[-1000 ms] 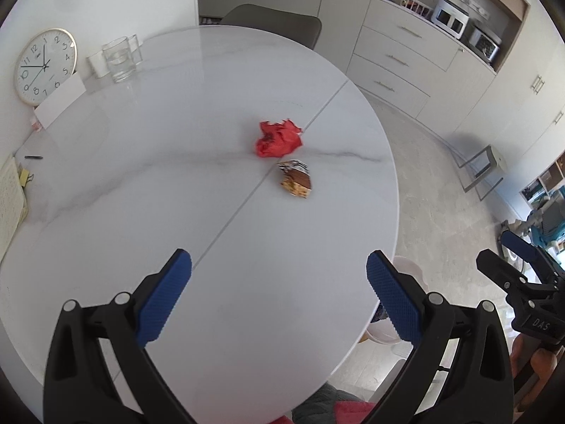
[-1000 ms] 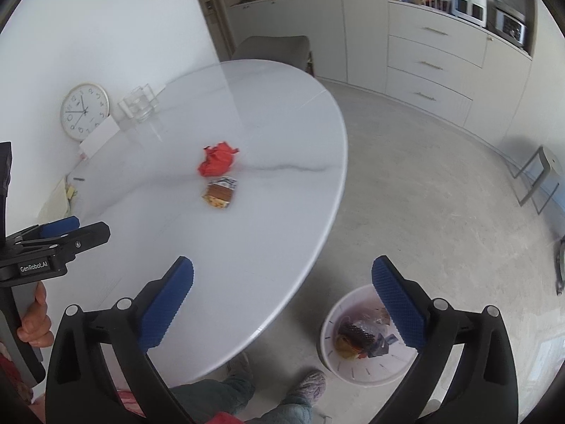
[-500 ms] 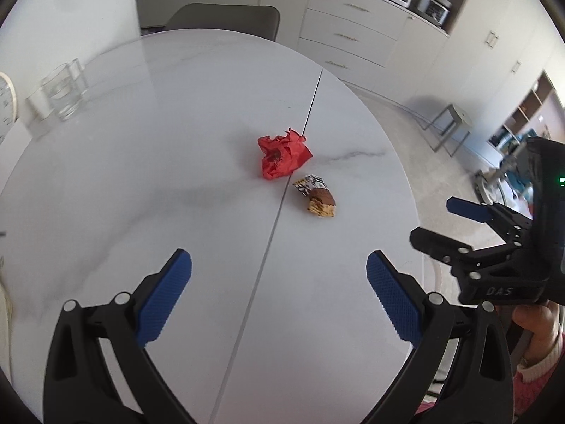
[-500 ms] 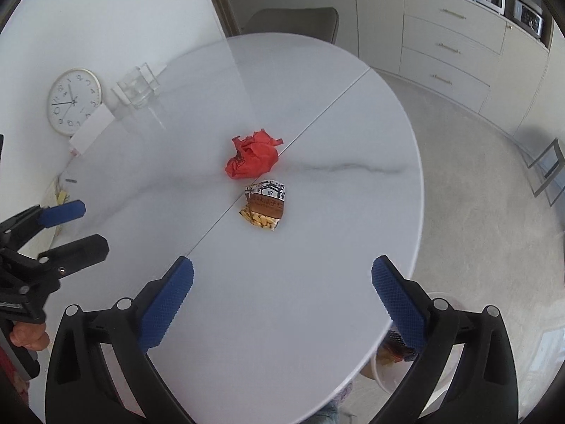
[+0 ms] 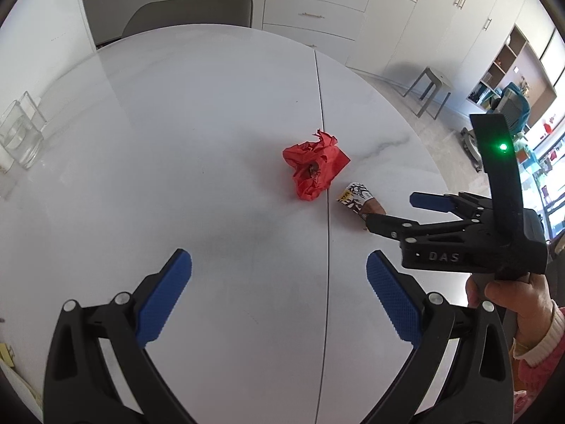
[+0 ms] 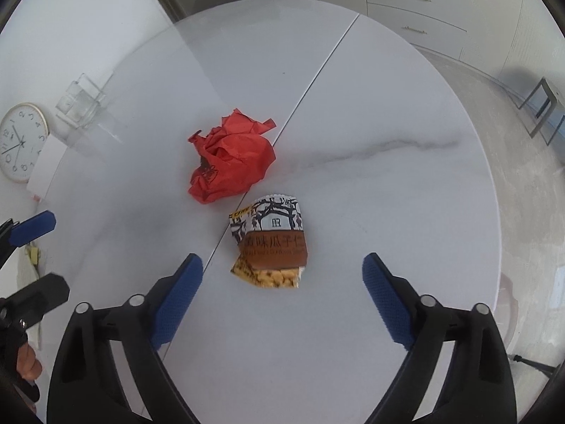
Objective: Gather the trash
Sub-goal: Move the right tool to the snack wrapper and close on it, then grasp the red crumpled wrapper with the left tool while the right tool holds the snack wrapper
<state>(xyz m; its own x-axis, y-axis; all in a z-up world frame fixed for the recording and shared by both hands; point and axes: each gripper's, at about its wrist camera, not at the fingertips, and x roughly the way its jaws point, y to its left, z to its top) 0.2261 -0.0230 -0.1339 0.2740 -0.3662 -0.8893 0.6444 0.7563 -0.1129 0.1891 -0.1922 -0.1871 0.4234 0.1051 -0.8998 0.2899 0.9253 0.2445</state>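
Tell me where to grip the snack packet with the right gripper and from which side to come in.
Grip the snack packet across its brown middle band, coming down from above with the open right gripper already lined up over it. It lies flat on the table, so a fingertip goes on each long side; its near end looks torn open, a poorer hold. Stay clear of the red crumpled paper beyond it.
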